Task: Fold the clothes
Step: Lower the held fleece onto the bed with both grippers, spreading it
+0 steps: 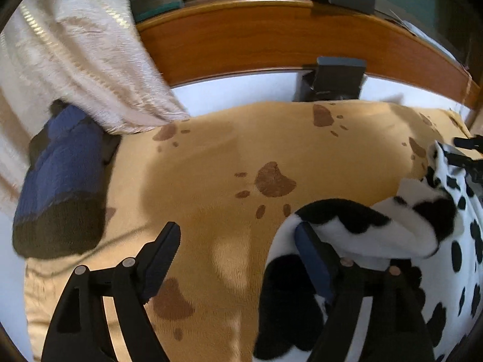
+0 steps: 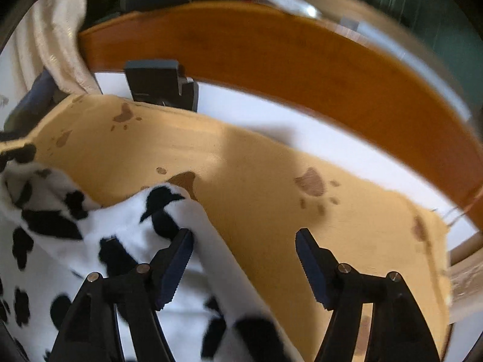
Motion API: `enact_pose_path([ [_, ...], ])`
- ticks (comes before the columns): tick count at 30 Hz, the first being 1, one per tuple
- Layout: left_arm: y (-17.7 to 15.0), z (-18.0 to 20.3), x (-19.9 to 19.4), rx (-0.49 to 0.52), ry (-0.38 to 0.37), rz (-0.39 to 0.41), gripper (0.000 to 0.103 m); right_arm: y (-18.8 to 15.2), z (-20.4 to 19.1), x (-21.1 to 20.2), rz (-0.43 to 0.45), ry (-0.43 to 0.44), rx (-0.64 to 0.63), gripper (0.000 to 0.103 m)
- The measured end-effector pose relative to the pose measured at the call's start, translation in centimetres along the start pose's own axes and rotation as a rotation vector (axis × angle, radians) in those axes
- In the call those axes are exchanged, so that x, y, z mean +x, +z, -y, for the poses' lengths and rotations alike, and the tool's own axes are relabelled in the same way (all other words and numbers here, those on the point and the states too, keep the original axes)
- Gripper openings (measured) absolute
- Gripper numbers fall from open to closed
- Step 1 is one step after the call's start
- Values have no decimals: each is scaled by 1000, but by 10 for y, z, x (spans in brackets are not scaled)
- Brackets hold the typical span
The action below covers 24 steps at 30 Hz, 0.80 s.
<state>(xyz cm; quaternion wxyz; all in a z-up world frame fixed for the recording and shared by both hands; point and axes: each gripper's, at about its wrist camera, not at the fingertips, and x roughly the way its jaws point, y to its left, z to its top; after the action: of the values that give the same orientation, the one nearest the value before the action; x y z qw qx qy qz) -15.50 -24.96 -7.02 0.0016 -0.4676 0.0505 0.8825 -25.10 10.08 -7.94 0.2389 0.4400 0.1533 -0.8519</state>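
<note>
The blanket [image 1: 211,163] served as landmark, spread over the mattress [image 1: 241,90]. On its right part lay the fleece garment [image 1: 407,235], bunched. At the blanket's left edge sat a folded knit item [image 1: 60,181], with the curtain [image 1: 75,54] hanging behind that. Behind the blanket a box [image 1: 335,81] stood on the mattress, and the wooden bed board [image 1: 271,39] ran behind both.

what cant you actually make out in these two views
- Cow-print garment, left wrist view: its full outline, cut off by the right and bottom edges and partly behind the left gripper.
- Same garment, right wrist view: lower part smeared by blur, so its folds are unreadable.
- Blue-and-dark cloth, left wrist view: its top lies under the cream fabric.
- Dark box, right wrist view: markings too small.
</note>
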Motion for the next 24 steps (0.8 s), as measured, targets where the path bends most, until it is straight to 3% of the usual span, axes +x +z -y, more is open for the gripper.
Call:
enact_pose_path([
  [2, 4, 3, 11, 28, -34, -21, 82, -2, -4, 5, -18, 75, -1, 72],
  [4, 7, 12, 26, 54, -58, -60, 83, -7, -14, 9, -20, 47, -46, 65],
  [6, 10, 24, 32, 76, -50, -65, 82, -9, -15, 5, 7, 17, -41, 18],
  [8, 15, 34, 30, 84, -31, -44, 83, -8, -12, -3, 52, -30, -12, 10],
  [11, 21, 40, 27, 41, -14, -34, 83, -2, 12, -30, 173, -164, 107, 8],
  [14, 24, 42, 29, 23, 0, -41, 83, -1, 31, -37, 213, -355, 151, 8],
  [18, 18, 27, 21, -34, -48, -40, 83, -16, 46, -35, 189, -303, 195, 9],
  [20, 10, 7, 10, -113, -114, -33, 83, -23, 49, -43, 194, -257, 221, 16],
  [22, -2, -18, -6, -193, -170, -19, 83, -26, 49, -54, 210, -213, 244, 45],
  [23, -9, -29, -14, -223, -185, -10, 83, -29, 46, -61, 233, -196, 252, 76],
  [24, -16, -40, -23, -248, -194, -2, 83, -31, 43, -69, 263, -180, 260, 86],
])
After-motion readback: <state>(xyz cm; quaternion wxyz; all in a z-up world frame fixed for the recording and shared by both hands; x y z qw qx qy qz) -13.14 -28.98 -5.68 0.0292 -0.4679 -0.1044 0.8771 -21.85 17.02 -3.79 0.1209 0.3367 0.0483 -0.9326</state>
